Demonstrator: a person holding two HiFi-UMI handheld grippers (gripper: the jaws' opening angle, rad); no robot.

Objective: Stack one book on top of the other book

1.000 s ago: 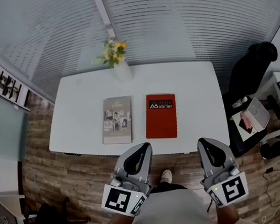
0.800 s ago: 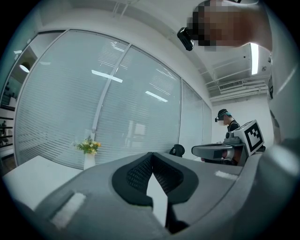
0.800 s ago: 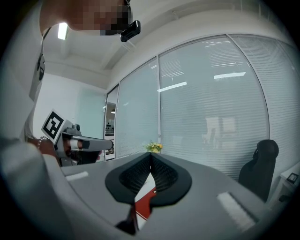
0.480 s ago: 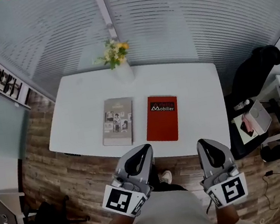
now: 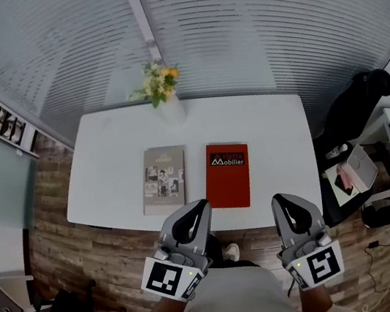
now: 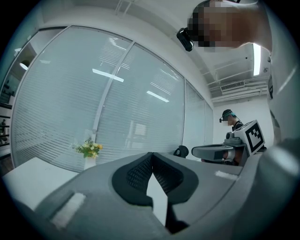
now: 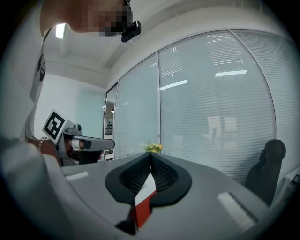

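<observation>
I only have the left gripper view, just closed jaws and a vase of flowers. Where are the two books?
Observer: Flat on the white table, side by side, not touching: the grey photo-cover book on the left, the red book on the right.
Operator: Is the right gripper holding anything?
Observer: No, the right gripper is shut with nothing between its jaws.
Operator: What's ahead of it?
Observer: The red book, seen through the gap beneath its jaws.
</observation>
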